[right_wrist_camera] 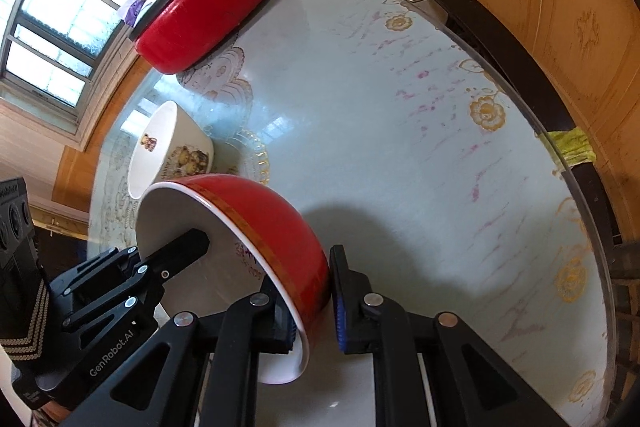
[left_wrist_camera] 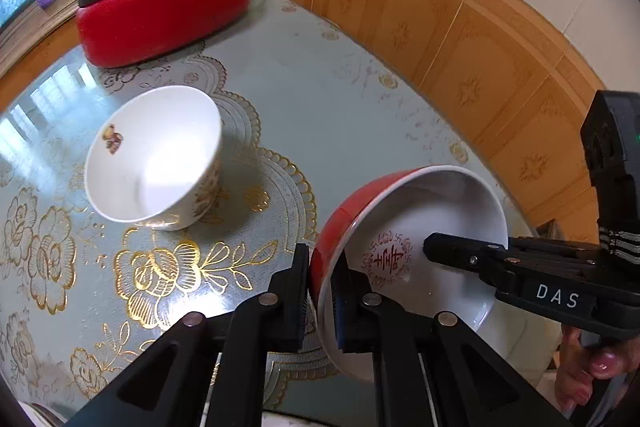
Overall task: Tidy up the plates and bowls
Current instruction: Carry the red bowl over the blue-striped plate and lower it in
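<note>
The red bowl is held tilted off the bench, its white inside with a red emblem turned toward the left wrist camera. Both grippers have it by the rim. The left gripper has its jaws all but closed on the rim, one finger against the red outside and the other against the white inside. The right gripper grips a different part of the rim in the same way, its jaws nearly shut with the wall pinched between them; in the left view its fingers reach in from the right side of the bowl.

Beyond the left jaws and off to their left, the white bowl with a small bear print stands on the bench, well apart from the red one. Farther off in the same direction sits a red lidded cooker.

The step in hand looks like carrying the red bowl in a two-handed hold, probably toward the white bowl for stacking. The next move calls for levelling the bowl, bringing it over its resting place, and lowering it before either pair of jaws lets go; a one-sided release could let it swing or slip.
</note>
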`<state>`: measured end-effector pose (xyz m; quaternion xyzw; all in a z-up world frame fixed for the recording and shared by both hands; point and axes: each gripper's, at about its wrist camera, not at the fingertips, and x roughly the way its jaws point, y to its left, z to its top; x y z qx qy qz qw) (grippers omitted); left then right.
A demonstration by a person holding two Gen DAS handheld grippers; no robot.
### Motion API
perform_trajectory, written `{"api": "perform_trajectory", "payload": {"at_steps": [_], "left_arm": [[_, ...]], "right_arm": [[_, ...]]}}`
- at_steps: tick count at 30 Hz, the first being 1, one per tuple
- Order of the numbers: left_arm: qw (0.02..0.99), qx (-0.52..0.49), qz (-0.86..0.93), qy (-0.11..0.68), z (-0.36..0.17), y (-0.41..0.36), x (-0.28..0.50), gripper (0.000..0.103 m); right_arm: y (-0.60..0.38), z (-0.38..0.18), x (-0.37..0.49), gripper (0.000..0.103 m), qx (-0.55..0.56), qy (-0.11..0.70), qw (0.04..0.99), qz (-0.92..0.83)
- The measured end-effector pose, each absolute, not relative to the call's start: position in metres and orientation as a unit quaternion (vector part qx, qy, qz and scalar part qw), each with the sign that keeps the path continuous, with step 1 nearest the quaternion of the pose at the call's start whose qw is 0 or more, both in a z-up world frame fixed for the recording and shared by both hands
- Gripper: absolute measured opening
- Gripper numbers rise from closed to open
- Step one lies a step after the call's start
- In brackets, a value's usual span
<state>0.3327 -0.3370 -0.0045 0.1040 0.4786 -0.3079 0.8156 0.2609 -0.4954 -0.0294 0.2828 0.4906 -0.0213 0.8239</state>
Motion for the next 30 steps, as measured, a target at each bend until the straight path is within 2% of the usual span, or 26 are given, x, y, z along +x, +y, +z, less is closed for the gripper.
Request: {"api": "perform_trajectory", "payload": {"at_steps": [18, 30], "left_arm": [[0.85, 0.061, -0.307, 0.424, 0.054, -0.264, 0.299, 0.01], [0.848, 0.058, -0.297, 0.436, 0.05, -0.189, 0.27, 0.01]], "right_arm": [[-0.437, 0.036, 0.242, 0.015, 0.257, 0.461, 0.849, 0.03], [-0.372, 0.029, 0.228, 0.016, 0.258, 0.484, 0.834, 0.06]]}}
